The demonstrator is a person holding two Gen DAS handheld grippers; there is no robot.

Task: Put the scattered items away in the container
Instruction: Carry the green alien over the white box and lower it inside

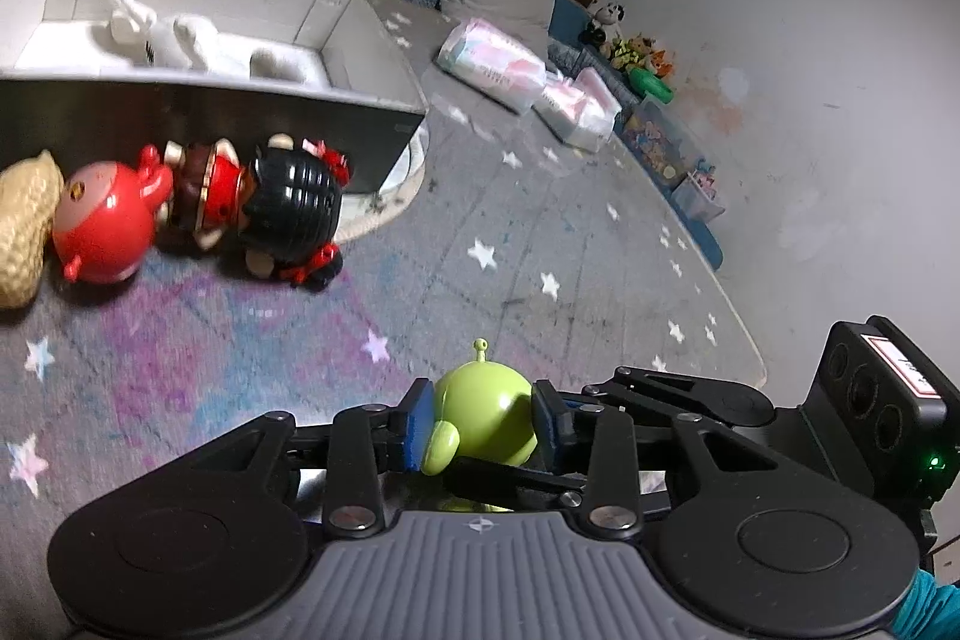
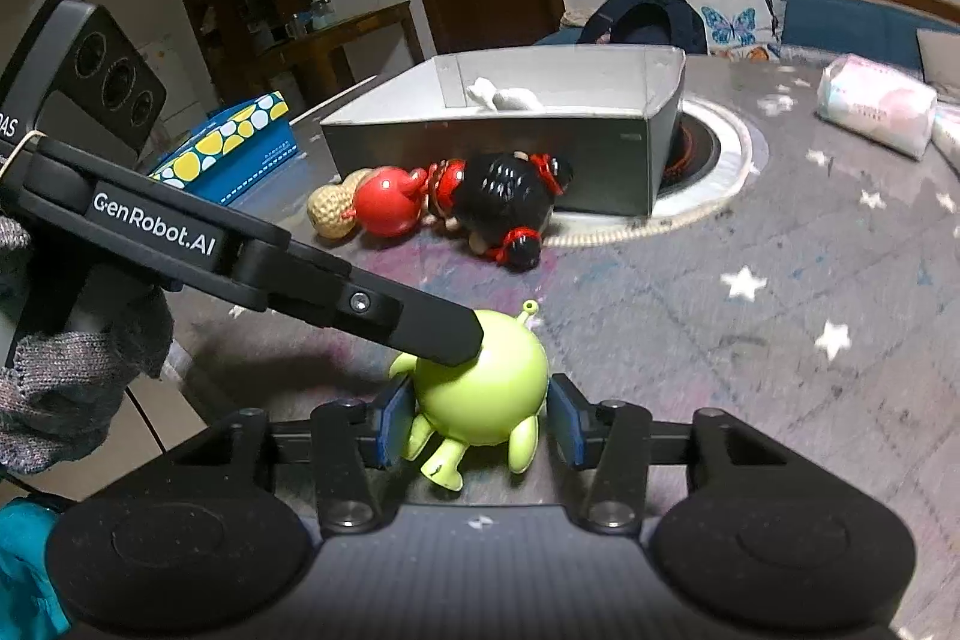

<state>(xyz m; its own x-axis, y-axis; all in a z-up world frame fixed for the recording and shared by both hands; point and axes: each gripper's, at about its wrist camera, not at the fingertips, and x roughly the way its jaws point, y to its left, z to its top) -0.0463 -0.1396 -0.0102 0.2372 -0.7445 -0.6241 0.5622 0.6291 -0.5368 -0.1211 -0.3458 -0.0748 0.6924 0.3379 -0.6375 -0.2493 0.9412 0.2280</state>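
Left gripper (image 1: 483, 421) jaws clamped on green alien toy (image 1: 486, 418), low over starry surface (image 1: 540, 232). Right gripper (image 2: 477, 418) jaws wide, bracketing same toy, pads just clear. Handover or double grasp, can't tell. Advice: one gripper carries; lift clear of black-haired doll (image 2: 510, 199) and red figure (image 2: 387, 202), release over grey box (image 2: 516, 130), beside white toy (image 2: 504, 98).
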